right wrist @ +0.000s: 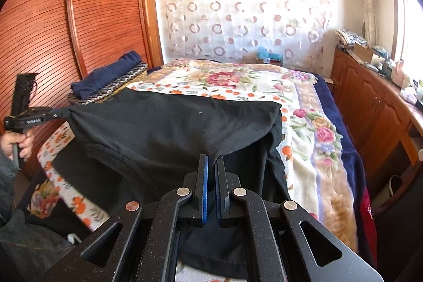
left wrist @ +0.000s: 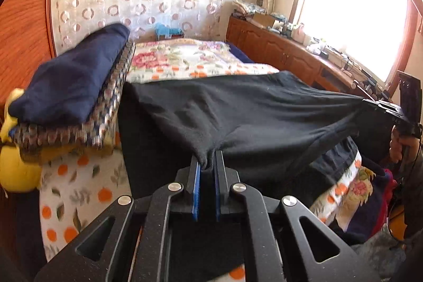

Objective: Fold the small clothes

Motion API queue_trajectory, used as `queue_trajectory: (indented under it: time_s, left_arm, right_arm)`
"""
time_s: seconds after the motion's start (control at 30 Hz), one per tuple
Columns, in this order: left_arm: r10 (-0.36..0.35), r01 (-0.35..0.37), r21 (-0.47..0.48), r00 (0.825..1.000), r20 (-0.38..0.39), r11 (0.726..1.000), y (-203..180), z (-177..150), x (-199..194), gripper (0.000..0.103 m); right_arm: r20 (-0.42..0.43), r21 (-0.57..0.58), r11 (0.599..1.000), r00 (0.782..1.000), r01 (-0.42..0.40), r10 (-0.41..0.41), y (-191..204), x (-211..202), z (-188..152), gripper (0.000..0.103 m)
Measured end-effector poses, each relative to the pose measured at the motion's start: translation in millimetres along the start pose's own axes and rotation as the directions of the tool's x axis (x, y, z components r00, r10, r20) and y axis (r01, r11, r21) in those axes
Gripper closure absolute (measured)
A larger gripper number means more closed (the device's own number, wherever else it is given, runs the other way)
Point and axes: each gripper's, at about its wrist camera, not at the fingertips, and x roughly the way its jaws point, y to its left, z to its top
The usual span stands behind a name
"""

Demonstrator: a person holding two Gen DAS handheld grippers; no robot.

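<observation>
Both jaws clench the black garment (left wrist: 251, 110), whose drooping lower part hides the bed (right wrist: 304, 139) beneath.

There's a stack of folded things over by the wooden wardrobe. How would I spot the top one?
Find the bed with the flowered blanket, then look to its far left corner beside the slatted wooden wardrobe. A small pile sits there, and the top piece is the folded dark navy cloth. It is plain, unlike the checked patterned fabric directly beneath it.
</observation>
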Motion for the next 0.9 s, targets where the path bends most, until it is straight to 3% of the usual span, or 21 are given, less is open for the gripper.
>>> queue_trajectory:
  time_s: [0.3, 0.5, 0.63, 0.8, 0.87, 0.9]
  left_arm:
    - [-0.009, 0.002, -0.061, 0.993, -0.121, 0.998, 7, -50, 32, 0.094]
    - [-0.034, 0.032, -0.041, 0.998, -0.051, 0.999, 0, -38, 0, 0.094]
    - [0.016, -0.016, 0.000, 0.998, -0.059, 1.000, -6, -41, -7, 0.094]
    - [0.036, -0.036, 0.004, 0.990, -0.136, 0.999, -5, -54, 16, 0.093]
    - [0.032, -0.034, -0.009, 0.990, -0.138, 0.999, -4, -58, 17, 0.090]
    - [0.034, -0.036, -0.015, 0.990, -0.140, 0.999, -3, -58, 17, 0.083]
  right_arm:
    - [-0.182, 0.059, 0.998, 0.983, 0.004, 0.007, -4, 35, -58, 0.099]
    - [-0.130, 0.048, 0.999, 0.991, -0.008, 0.014, -2, 12, -42, 0.099]
    - [-0.091, 0.005, 1.000, 0.996, -0.004, 0.004, 9, -12, -33, 0.099]
    - [-0.159, 0.010, 1.000, 0.987, 0.012, -0.010, 7, 7, -52, 0.099]
    - [-0.196, 0.007, 1.000, 0.980, 0.021, -0.019, 8, 20, -57, 0.099]
    - [-0.203, 0.003, 1.000, 0.979, 0.018, -0.017, 9, 23, -59, 0.099]
